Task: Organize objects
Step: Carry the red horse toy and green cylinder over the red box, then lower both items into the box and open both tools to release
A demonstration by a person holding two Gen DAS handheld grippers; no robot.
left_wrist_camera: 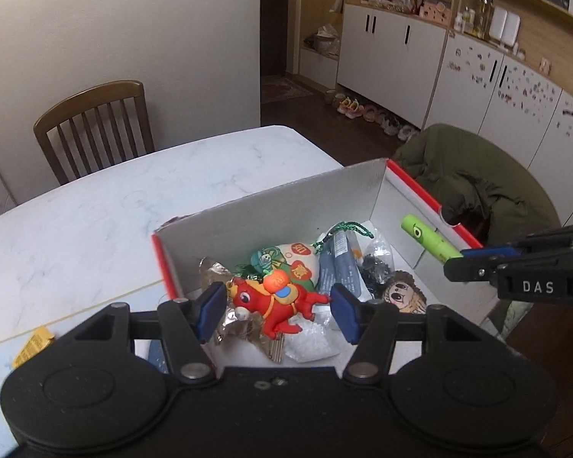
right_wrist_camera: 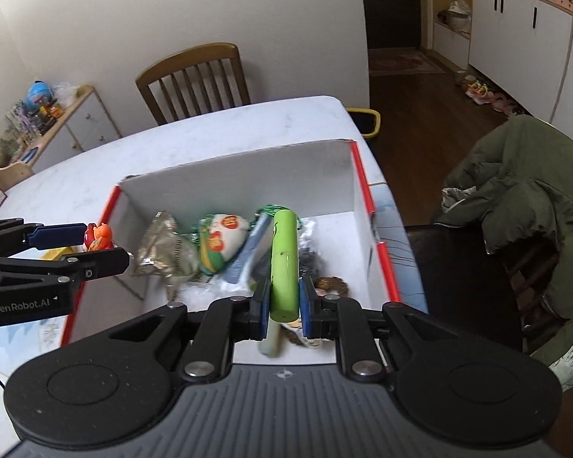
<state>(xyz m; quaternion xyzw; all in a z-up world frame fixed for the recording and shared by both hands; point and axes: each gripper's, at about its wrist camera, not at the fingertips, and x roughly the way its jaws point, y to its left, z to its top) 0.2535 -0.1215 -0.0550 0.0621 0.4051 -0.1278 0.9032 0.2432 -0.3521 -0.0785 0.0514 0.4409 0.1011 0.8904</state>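
Left gripper (left_wrist_camera: 277,311) grasps red rubbery horse figure (left_wrist_camera: 275,301) over red-edged white cardboard box (left_wrist_camera: 271,213). Right gripper (right_wrist_camera: 282,303), at 3 o'clock, clamps green plastic tube (right_wrist_camera: 284,263).

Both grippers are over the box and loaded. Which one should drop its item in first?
Right, probably. The right gripper holds the green tube well inside the box, above the pile. The left gripper holds the red toy horse nearer the box's left wall, so it looks less well placed.
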